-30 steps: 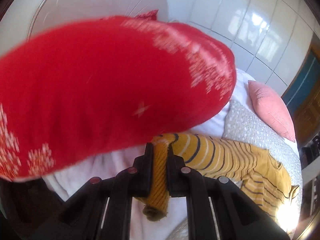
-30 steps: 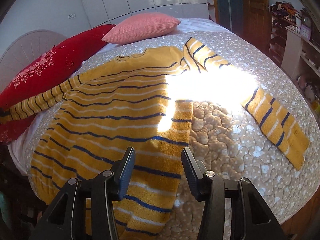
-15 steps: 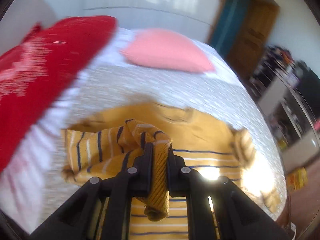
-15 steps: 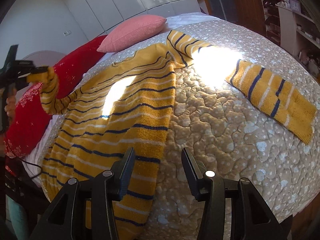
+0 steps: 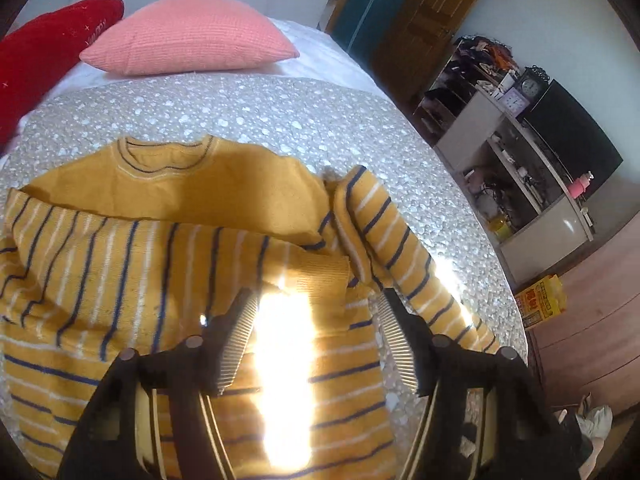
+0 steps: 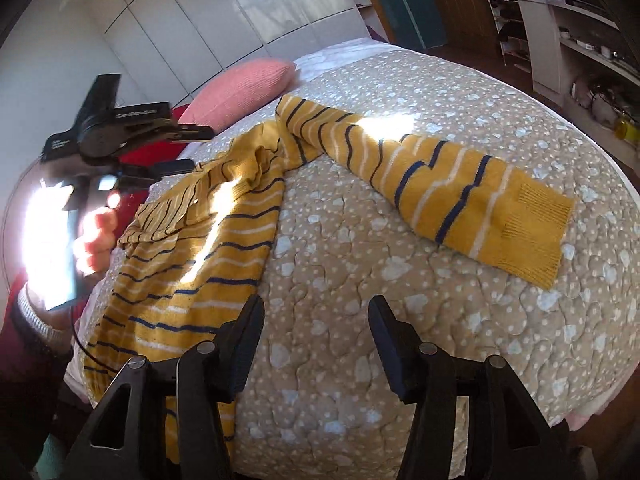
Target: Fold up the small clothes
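Sweater [image 5: 192, 264] in yellow with navy and white stripes lies spread on the quilted bed [image 5: 280, 120], its near sleeve now folded across the chest. A second ago the left gripper [image 5: 316, 340] was clamped on that sleeve's cuff out by the red pillow [image 5: 44, 52]; it has since carried the sleeve over the body, and its jaws are opening with nothing pinched between them, the cuff [image 5: 316, 276] lying on the knit just beyond the fingertips. That looks like the first fold made. The other sleeve [image 6: 440, 184] stretches flat toward the far edge of the bed, its cuff well apart from the body. The right gripper [image 6: 316, 344] hangs over bare quilt near the sweater's side edge, jaws opening and empty, the sleeve ahead of it and not yet touched. Judging by the layout, that sleeve is the next piece to bring in. A pink pillow [image 5: 188, 36] sits at the head of the bed.
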Motion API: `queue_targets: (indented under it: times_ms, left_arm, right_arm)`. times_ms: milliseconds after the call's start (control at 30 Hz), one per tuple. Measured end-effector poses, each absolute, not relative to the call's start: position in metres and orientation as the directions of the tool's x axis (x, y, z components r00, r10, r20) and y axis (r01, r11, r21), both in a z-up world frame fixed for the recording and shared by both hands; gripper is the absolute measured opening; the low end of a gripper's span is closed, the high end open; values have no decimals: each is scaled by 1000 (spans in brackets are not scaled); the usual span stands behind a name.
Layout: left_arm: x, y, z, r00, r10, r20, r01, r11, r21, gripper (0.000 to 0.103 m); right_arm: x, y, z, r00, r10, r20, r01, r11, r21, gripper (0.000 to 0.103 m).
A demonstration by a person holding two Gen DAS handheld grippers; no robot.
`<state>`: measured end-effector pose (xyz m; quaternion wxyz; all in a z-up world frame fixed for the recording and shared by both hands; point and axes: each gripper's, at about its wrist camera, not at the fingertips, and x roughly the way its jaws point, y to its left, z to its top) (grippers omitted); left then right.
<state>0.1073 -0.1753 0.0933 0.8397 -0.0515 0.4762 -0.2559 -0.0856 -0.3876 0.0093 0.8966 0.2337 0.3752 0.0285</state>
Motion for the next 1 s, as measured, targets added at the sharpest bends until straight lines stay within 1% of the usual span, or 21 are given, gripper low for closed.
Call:
queue_targets:
  times_ms: [33, 100, 233, 300, 367, 467, 533, 567, 600, 667, 733, 767, 833, 867, 933, 967, 1000]
  left_arm:
    - [102, -163, 103, 429, -467, -773, 371, 871, -321, 69]
    - [87, -122, 113, 466, -425, -776, 329, 898, -293, 70]
    - [51, -54, 121, 506, -371, -779, 247, 927, -280, 70]
    - [22, -15, 126, 546, -345, -763, 208, 938, -276, 74]
    - [-1, 15, 130, 585, -302, -752, 158, 953, -260, 79]
    - [-31, 62, 123, 632, -206, -747, 56, 974, -221, 80]
    - [-40, 85, 115, 635, -189, -749, 12, 972, -235, 80]
    - [-43, 101, 108, 630, -176, -757, -26, 969, -247, 80]
    - [-45, 109, 102, 626, -166, -762, -51, 966, -252, 80]
    - [-46, 127, 86, 617, -135, -775, -108, 961, -254, 80]
    - [-48, 136, 73, 608, -114, -786, -147, 956, -252, 80]
    - [-48, 141, 63, 595, -113, -795, -169, 950, -262, 80]
    - [-47, 143, 50, 582, -141, -801, -181, 938, -297, 80]
    - [-46, 143, 42, 576, -166, -800, -177, 930, -321, 80]
    - [-45, 138, 32, 570, -196, -798, -158, 927, -341, 80]
    - [-42, 132, 25, 562, -217, -798, -145, 924, -353, 80]
    - [-41, 127, 20, 555, -233, -798, -133, 922, -362, 80]
  right_arm:
    - [-83, -388, 11, 717, 227, -659, 120, 891, 438, 59]
    - [-75, -384, 16, 719, 238, -653, 99, 895, 434, 59]
    - [-38, -368, 30, 722, 258, -642, 37, 912, 408, 59]
    - [-9, -360, 39, 740, 234, -630, 19, 930, 367, 59]
    - [25, -353, 46, 749, 215, -627, 3, 945, 328, 59]
    - [80, -341, 42, 726, 194, -660, 10, 956, 292, 59]
    - [114, -329, 31, 677, 187, -711, 7, 965, 261, 58]
    - [127, -323, 26, 645, 203, -737, -9, 966, 258, 41]
    - [138, -317, 22, 611, 227, -758, -41, 966, 256, 7]
    - [154, -313, 22, 587, 207, -782, -55, 975, 216, 7]
    - [164, -324, 25, 595, 173, -785, -2, 977, 213, 7]
    - [170, -331, 24, 585, 131, -800, 38, 981, 188, 7]
    - [176, -341, 21, 551, 5, -835, 119, 989, 84, 7]
    - [175, -344, 24, 550, 6, -835, 135, 986, 96, 8]
    - [157, -341, 44, 594, -15, -804, 171, 979, 107, 17]
    - [147, -330, 56, 628, -13, -778, 155, 982, 108, 30]
    - [138, -312, 67, 658, 29, -753, 99, 987, 124, 42]
